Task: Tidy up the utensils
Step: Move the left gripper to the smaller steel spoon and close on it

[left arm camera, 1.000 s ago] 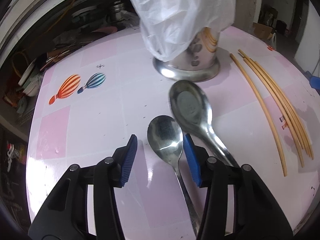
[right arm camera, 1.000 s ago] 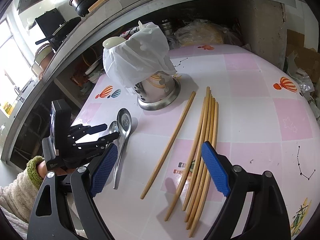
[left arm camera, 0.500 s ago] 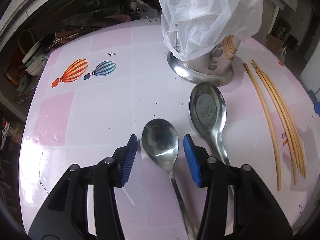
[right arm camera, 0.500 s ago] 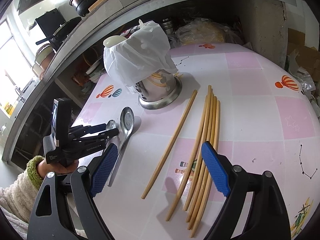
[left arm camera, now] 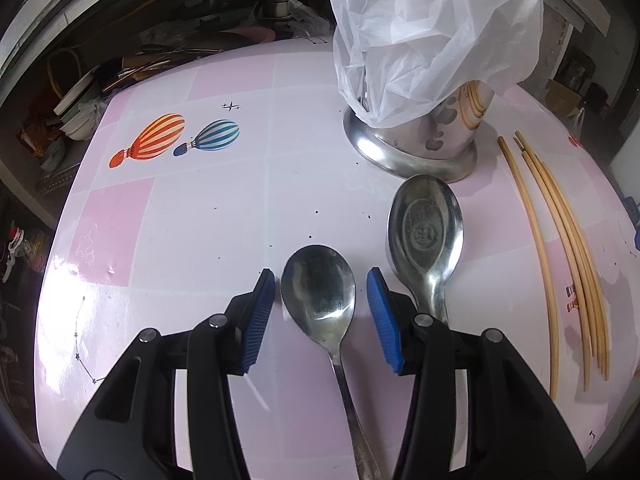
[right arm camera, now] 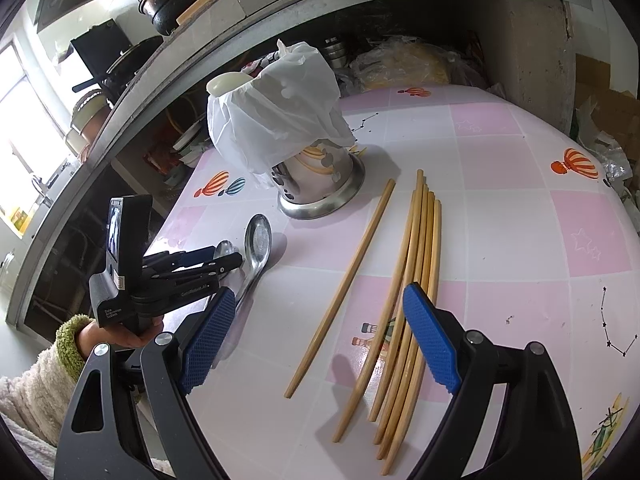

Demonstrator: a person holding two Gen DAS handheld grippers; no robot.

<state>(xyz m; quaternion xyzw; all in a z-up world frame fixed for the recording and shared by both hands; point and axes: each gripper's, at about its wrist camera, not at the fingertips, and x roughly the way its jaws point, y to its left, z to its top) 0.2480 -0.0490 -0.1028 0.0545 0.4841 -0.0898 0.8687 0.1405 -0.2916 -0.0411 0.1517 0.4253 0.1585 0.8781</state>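
Two steel spoons lie side by side on the pink table. My left gripper (left arm camera: 320, 304) is open, its blue pads either side of the smaller spoon's (left arm camera: 318, 288) bowl without touching it. The larger spoon (left arm camera: 426, 232) lies just to its right. A steel utensil holder (left arm camera: 424, 136) draped in a white plastic bag (left arm camera: 432, 28) stands behind. Several bamboo chopsticks (right arm camera: 416, 292) lie in front of my right gripper (right arm camera: 316, 344), which is open, empty and above the table. The left gripper (right arm camera: 192, 268) and both spoons also show in the right wrist view.
The pink tablecloth (left arm camera: 192, 216) has hot-air balloon prints (left arm camera: 160, 140). One chopstick (right arm camera: 344, 280) lies apart from the bundle. Cluttered shelves with bowls and pots (left arm camera: 76, 120) run behind the table. The table's left edge is near the left gripper.
My left gripper has shifted left and back, so the small spoon's bowl now sits centred between its pads. The right gripper has barely moved.
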